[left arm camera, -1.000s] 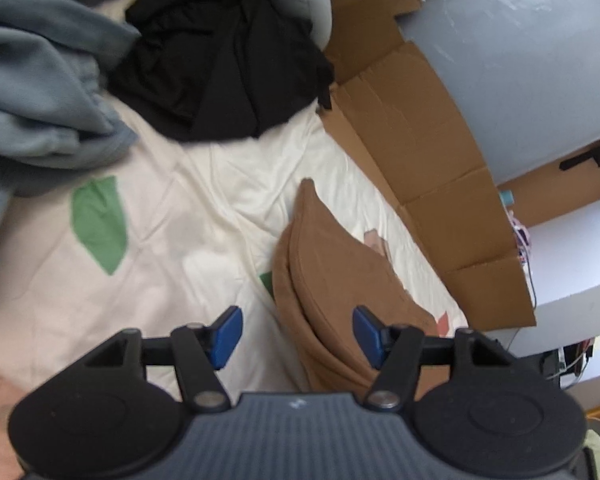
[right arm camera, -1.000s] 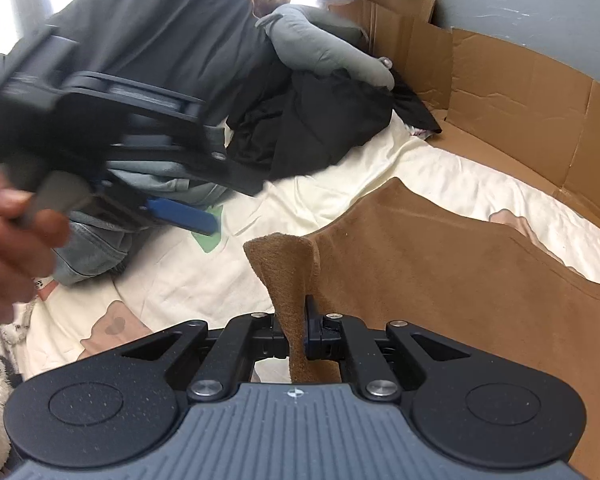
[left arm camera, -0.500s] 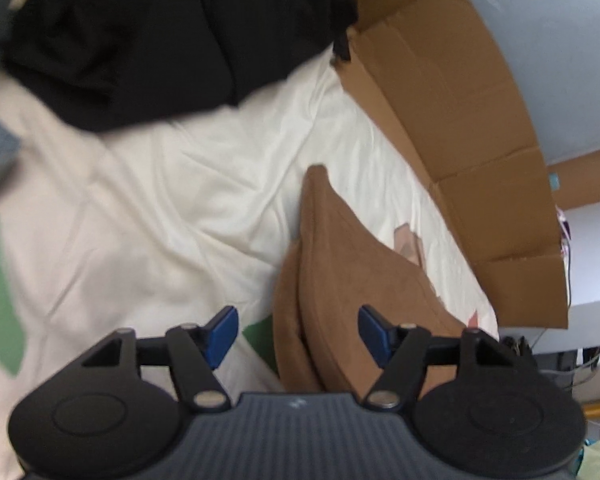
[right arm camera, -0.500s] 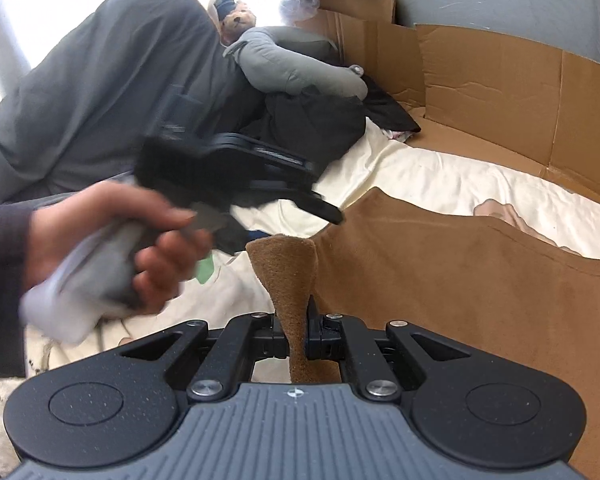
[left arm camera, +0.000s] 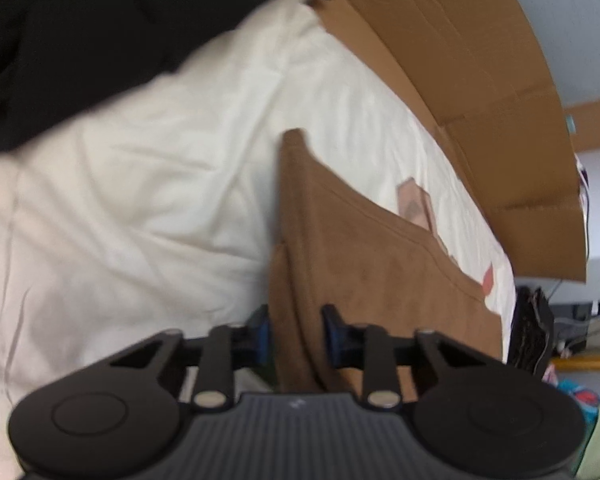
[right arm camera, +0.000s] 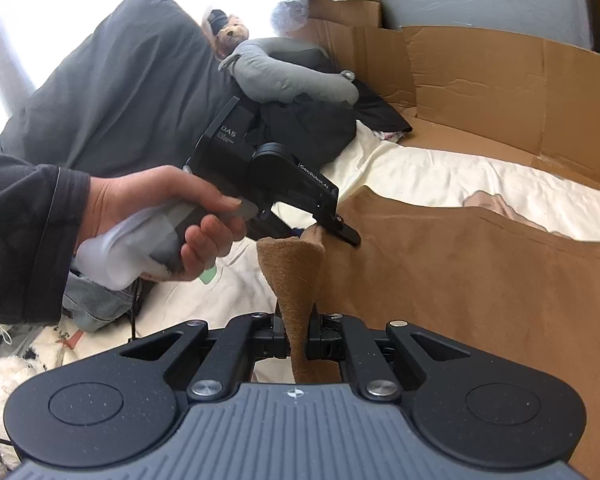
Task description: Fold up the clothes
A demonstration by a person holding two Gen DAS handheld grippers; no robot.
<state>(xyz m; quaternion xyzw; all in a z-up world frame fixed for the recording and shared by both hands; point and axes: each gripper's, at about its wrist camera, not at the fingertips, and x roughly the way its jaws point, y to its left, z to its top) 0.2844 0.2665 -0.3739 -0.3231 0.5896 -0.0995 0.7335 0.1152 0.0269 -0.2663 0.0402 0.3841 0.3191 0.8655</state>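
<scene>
Now both tongs pinch the brown garment (left arm camera: 364, 264) lying on the bed (left arm camera: 140, 200): left tongs (left arm camera: 294, 338), just closing, clamp its doubled edge; right tongs (right arm camera: 299, 342) grip a corner. Lift evenly, keeping that edge taut. Only the right view shows your hand (right arm camera: 160, 220).

Cardboard wall (right arm camera: 500, 92) flanking bare sheet (left arm camera: 140, 200)

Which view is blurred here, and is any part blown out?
Left wrist view: motion blur smears the black garment and white sheet; the brown cloth is soft too. Right wrist view: sharp, but the window area at top left is overexposed; fisheye bends the cardboard.
</scene>
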